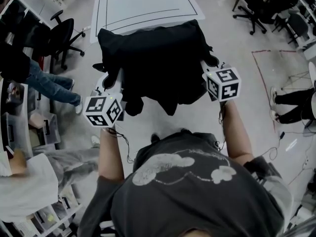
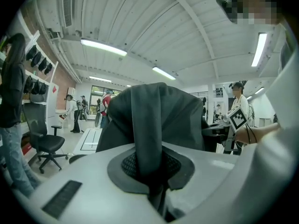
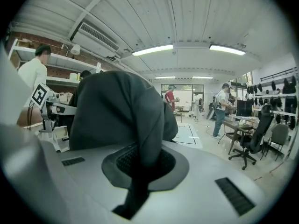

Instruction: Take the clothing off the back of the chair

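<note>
Left tool [image 1: 112,83] is clamped shut on a fold of the black fabric garment [image 1: 158,63]. The garment hangs draped over the back of the black office chair [image 1: 100,67], between both tools. Right tool [image 1: 206,68] is likewise pinched closed on a fold at the garment's other edge.

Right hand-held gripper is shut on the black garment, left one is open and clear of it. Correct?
No. The left hand-held gripper is also shut on the black garment: the left gripper view shows fabric pinched between its jaws. The right hand-held gripper is shut on it too.
</note>
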### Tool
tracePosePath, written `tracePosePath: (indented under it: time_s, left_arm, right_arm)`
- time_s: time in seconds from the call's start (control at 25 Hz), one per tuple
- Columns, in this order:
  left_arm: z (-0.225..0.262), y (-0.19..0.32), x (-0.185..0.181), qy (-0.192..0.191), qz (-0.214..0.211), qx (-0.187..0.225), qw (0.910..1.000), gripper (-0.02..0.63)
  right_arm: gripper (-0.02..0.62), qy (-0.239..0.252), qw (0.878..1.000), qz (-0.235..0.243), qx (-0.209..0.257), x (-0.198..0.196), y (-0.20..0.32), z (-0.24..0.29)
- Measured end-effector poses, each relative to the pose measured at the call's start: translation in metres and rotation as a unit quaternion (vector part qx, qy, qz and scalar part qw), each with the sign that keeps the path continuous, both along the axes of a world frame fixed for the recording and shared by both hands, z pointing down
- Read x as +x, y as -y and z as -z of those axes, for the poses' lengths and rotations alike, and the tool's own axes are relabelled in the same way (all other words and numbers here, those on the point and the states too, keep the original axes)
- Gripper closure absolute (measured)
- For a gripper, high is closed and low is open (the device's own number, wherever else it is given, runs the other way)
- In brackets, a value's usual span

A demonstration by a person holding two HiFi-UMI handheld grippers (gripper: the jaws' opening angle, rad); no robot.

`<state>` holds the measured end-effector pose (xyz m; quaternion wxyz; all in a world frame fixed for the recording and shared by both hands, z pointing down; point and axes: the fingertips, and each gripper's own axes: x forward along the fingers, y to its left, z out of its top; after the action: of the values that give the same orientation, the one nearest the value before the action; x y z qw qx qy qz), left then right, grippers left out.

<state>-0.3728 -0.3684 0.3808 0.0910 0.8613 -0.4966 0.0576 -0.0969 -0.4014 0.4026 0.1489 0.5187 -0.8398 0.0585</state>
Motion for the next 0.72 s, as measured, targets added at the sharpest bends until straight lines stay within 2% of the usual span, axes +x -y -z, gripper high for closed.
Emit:
tracePosePath:
  time_s: [0.36, 0.72]
  left_arm:
    - [-0.018, -0.032, 0.006, 0.004, 0.044, -0.013, 0.9989, 0.598]
    - [-0.043, -0.066, 0.029, 0.013, 0.087, -0.038, 0.9954, 0.599]
  right_arm:
    - [0.591, 0.013, 0.999, 0.046, -0.009, 0.007, -0.011, -0.017]
    - [0.591, 0.031, 0.994, 0.1, -0.025, 0.015, -0.024, -0.037]
